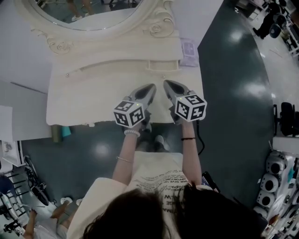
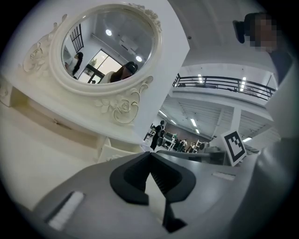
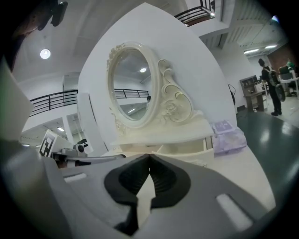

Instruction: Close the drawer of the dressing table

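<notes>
two grippers, the left gripper (image 1: 150, 87) and the right gripper (image 1: 167, 84), hang side by side over the top of the cream dressing table (image 1: 74, 100), both with jaws pressed together on nothing, and i think they are held that way so the shut tips can push like one blunt nose. they point at the little drawer (image 1: 164, 66), which sits under the oval mirror (image 1: 93, 13) on the right side, near a purple pack (image 1: 189, 50). the drawer is small and cream, it sticks out from its shelf, and the tips do not touch it yet.
</notes>
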`<state>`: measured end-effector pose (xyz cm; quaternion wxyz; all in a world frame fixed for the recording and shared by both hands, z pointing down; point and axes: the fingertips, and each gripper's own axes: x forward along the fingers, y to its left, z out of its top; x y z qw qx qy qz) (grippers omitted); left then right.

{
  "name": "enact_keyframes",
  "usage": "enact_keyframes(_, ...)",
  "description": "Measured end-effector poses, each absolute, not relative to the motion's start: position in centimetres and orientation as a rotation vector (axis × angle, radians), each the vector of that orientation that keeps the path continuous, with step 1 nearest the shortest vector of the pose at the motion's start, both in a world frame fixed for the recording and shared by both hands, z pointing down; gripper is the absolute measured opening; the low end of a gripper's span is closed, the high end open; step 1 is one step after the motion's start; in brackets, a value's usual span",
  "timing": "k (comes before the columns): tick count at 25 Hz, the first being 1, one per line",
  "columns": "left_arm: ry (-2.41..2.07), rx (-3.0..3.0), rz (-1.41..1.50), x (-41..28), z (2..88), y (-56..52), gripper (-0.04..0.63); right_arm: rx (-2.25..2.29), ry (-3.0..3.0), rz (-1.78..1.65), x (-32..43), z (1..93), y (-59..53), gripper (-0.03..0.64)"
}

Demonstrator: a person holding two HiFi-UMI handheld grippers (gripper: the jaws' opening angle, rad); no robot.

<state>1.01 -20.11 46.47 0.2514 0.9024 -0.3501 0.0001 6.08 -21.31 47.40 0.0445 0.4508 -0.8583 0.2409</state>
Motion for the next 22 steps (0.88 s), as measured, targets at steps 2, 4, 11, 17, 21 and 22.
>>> enact_keyframes(2, -0.932, 2.453, 0.006, 1.0, 46.8, -20.9, 0.005, 1.390, -2.603, 0.767, 6.0, 47.9, -22.0, 0.003)
enact_keyframes(4, -0.912, 2.446, 0.015, 0.9, 47.3, -21.5, 0.005, 1.408, -2.569, 0.797, 5.9, 48.7, -22.6, 0.003)
enact_keyframes(11, -0.836, 2.428, 0.057, 1.0, 49.2, -23.1, 0.004, 1.486, -2.435, 0.898, 6.5, 51.3, -24.4, 0.006)
enact_keyframes(17, -0.788, 2.406, 0.081, 0.6, 50.5, -23.9, 0.005, 1.503, -2.361, 0.977, 6.6, 53.0, -24.9, 0.035)
enact_keyframes(21, -0.763, 2.398, 0.089, 0.4, 51.0, -24.3, 0.005, 1.544, -2.312, 1.007, 6.8, 53.6, -25.2, 0.063)
enact_keyframes(22, -0.762, 2.397, 0.088, 0.3, 51.1, -24.4, 0.005, 1.551, -2.303, 1.009, 6.8, 53.8, -25.3, 0.069)
